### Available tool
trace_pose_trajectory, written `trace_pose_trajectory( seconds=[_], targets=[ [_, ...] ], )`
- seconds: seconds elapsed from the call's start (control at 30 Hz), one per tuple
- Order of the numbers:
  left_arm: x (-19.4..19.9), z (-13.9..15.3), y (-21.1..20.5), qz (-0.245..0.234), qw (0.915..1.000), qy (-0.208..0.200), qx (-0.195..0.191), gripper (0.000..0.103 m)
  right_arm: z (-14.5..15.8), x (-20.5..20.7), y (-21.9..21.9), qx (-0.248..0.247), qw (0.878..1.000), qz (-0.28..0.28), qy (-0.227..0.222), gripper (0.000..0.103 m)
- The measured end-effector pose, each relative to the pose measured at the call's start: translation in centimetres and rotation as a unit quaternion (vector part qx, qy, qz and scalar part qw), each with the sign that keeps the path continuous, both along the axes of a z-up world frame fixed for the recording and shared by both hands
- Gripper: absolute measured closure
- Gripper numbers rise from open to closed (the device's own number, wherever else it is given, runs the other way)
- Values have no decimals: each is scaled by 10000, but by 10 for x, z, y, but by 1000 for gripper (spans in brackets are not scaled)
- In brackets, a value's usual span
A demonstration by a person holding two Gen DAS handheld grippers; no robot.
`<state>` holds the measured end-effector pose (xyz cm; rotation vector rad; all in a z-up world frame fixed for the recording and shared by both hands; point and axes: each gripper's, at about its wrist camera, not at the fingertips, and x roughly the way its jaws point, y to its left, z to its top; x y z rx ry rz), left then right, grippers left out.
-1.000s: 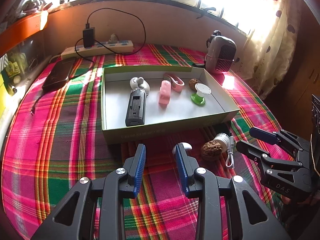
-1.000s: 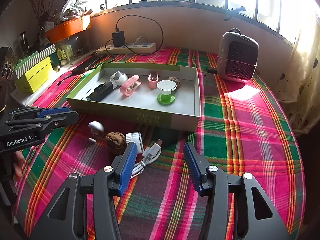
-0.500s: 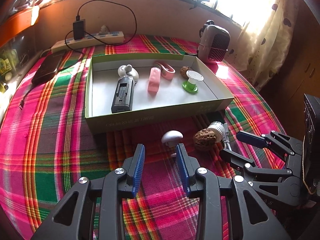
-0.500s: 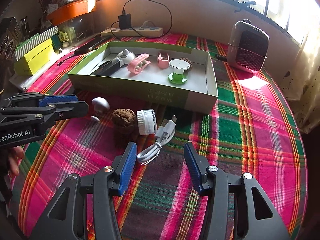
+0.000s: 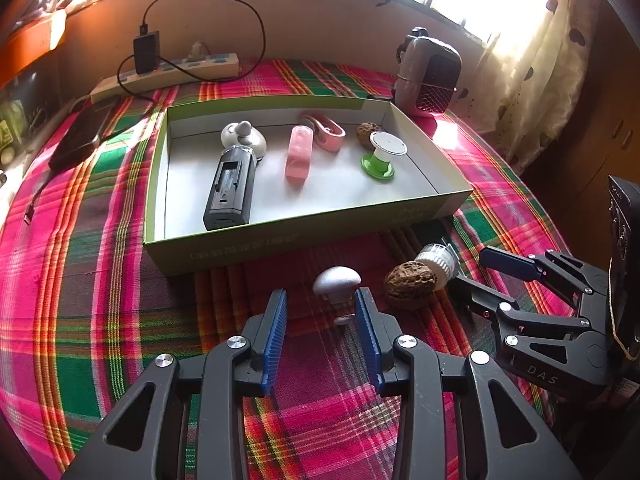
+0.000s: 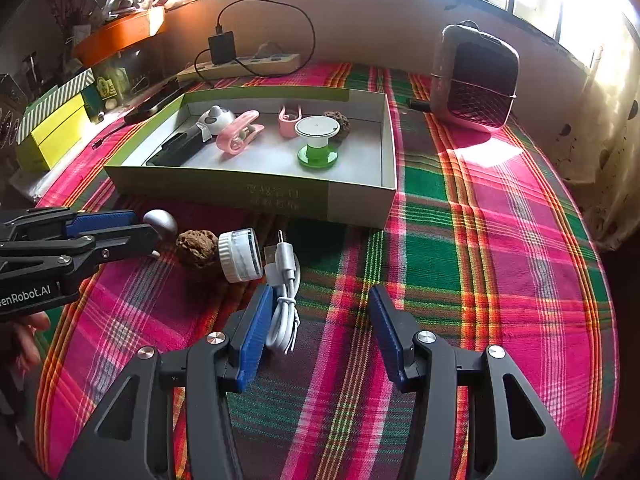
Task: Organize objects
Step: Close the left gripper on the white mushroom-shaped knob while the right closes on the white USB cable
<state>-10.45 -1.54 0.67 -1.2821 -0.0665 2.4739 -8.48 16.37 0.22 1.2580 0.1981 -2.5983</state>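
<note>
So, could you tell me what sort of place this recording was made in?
Probably a lived-in room at home: a plaid-covered table under a sunny window, with a curtain, a small heater and a power strip.

My left gripper (image 5: 320, 312) sits low centre of its frame, jaws just widened, nothing pinched. My right gripper (image 6: 320, 320) stands open, angled downward; my fingers (image 6: 24, 340) show far left.

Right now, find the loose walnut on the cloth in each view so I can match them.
Left wrist view: walnut lies right of centre, just right of the left gripper, touching the white jar.
Right wrist view: walnut lies left of centre, between the silver knob and the jar.
Shared landmark: the green box behind it.
</note>
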Motion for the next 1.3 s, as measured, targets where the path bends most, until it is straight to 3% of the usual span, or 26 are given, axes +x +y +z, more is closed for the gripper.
trace_pose_trajectory(
  seconds=[0.97,1.3],
  targets=[
    [-17,-4,13,143,9994,145,-270,70,-1,-24,3,-58,9998,186,3,53],
    [-16,-4,13,123,9996,161,-200,79,0,-22,0,-90,9994,324,26,72]
  ],
)
